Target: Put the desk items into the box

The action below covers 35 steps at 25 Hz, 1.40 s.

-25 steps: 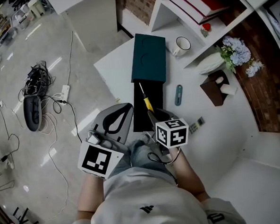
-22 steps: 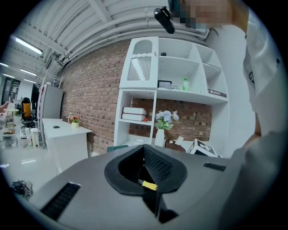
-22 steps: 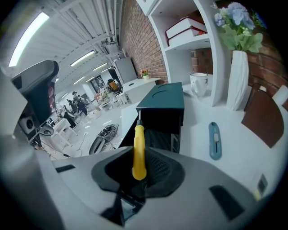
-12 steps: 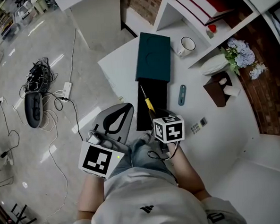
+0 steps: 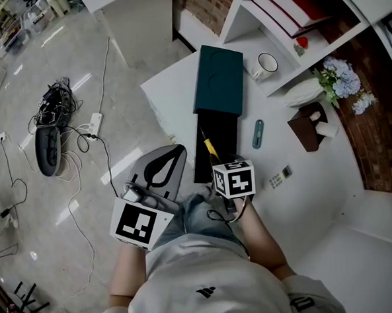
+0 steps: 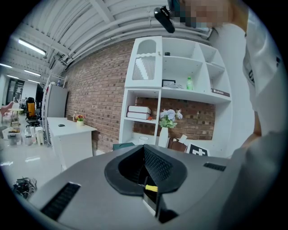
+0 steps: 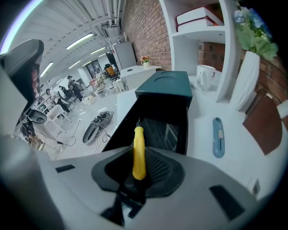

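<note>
One change only: right gripper (image 5: pixel 215 162), clamped on the yellow screwdriver (image 5: pixel 208 145), had tipped lower toward the open box (image 5: pixel 225 134) at 12 o'clock, so release looked close.

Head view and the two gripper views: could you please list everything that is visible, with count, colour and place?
desk: one, white, centre.
box: one, dark teal, on desk, its black tray pulled out.
utility knife: one, blue, right of tray.
mug: one, white, right of box.
tissue box: one, brown, near desk's right edge.
flowers: one bunch, pale blue, in white vase.
books: two, red, on white shelf.
cables: one tangle, black, floor at left.
screwdriver: one, yellow handle, over tray, in right gripper.
left gripper: one, grey, jaws together, empty.
right gripper: one, grey, shut on screwdriver.
</note>
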Each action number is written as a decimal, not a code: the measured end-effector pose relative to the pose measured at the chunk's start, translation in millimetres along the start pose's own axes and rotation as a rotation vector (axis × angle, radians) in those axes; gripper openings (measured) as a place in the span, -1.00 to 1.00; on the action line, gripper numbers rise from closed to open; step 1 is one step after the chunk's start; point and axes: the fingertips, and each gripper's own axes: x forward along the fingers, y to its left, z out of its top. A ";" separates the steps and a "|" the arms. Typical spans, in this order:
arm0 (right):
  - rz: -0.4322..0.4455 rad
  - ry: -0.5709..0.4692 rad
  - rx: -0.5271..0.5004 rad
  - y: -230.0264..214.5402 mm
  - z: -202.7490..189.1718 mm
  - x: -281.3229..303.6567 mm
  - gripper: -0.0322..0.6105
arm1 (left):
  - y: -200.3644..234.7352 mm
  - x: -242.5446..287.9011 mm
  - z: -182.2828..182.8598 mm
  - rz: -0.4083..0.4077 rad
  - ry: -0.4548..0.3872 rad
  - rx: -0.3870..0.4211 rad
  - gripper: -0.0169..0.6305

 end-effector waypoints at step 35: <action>-0.040 -0.059 -0.055 1.7 12.3 -4.5 -0.69 | 3.0 1.4 -0.3 -0.005 0.007 0.006 -0.91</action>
